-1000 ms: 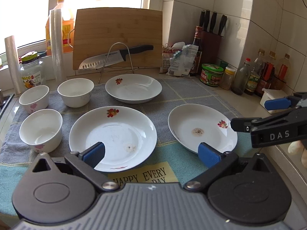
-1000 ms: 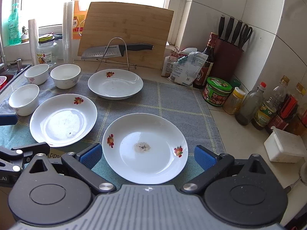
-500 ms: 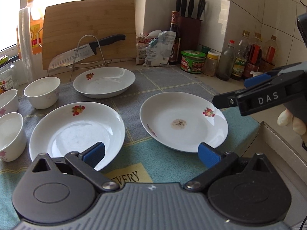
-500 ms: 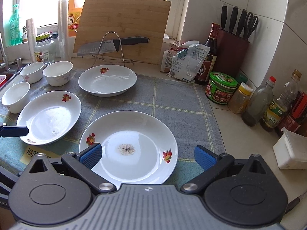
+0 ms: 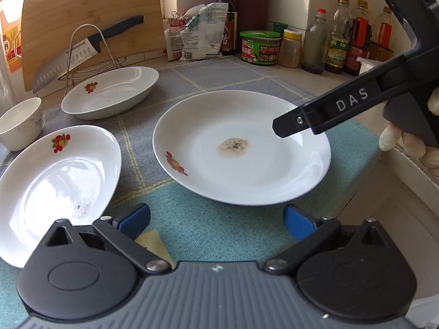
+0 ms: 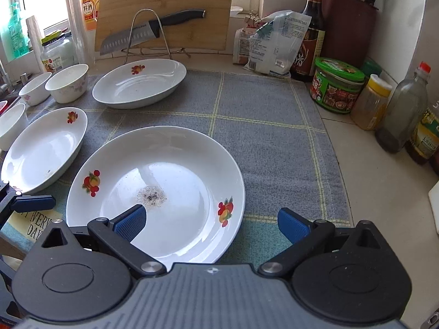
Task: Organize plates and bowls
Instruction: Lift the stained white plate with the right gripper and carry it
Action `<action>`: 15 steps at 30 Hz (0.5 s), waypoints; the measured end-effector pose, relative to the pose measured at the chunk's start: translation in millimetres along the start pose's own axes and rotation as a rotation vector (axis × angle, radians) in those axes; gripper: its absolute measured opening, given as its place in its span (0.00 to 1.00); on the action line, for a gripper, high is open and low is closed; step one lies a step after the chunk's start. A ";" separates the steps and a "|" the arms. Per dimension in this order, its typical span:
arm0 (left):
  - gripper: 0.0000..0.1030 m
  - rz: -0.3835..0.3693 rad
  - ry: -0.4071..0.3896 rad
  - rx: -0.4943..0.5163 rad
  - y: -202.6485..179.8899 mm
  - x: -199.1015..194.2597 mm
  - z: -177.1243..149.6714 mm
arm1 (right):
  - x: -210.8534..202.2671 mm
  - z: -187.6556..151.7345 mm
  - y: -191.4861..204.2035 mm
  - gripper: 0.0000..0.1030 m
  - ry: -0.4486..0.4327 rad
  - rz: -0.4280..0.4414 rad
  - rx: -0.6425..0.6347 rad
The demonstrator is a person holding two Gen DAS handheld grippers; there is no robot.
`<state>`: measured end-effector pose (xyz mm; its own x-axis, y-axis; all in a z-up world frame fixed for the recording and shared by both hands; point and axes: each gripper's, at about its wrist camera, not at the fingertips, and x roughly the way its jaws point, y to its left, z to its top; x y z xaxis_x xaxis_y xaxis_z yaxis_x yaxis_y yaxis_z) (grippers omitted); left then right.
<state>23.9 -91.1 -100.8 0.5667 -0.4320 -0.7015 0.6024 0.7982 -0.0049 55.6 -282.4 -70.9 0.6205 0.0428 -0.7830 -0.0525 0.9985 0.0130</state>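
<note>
While right gripper (image 6: 210, 223) hovered wide open over near rim of stained plate (image 6: 164, 161), left gripper (image 5: 216, 220) gaped empty just short of it. Plate lay on grey-and-teal mat (image 6: 263, 126); tiled counter (image 6: 378, 181) beyond held bottles, jars.

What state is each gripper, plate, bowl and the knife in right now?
Left gripper: open, empty.
Right gripper: open, over the near plate's rim, not gripping.
Near white fruit-print plate: flat on the cloth, dark residue at its centre.
Left white fruit-print plate: flat, unstacked, few specks.
Far white deep plate: flat, unstacked.
Three white bowls: upright, separate.
Steel knife: resting on the wire rack.
</note>
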 end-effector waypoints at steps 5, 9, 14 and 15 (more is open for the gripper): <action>0.99 -0.008 0.022 -0.008 -2.0 14.8 3.0 | 14.0 6.0 -7.7 1.00 0.024 0.064 -0.016; 0.99 -0.003 0.011 0.015 -5.6 19.5 2.1 | 25.8 12.9 -9.8 1.00 0.040 0.113 -0.047; 1.00 -0.033 -0.012 0.048 -9.0 23.5 3.2 | 35.3 23.2 -12.9 1.00 0.049 0.187 -0.087; 1.00 -0.040 -0.015 0.054 -9.2 24.2 3.6 | 36.6 24.9 -13.7 1.00 0.053 0.204 -0.094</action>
<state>34.1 -110.4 -115.1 0.5499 -0.4694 -0.6908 0.6540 0.7565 0.0066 98.5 -293.7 -84.3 0.5482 0.2393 -0.8014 -0.2466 0.9618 0.1185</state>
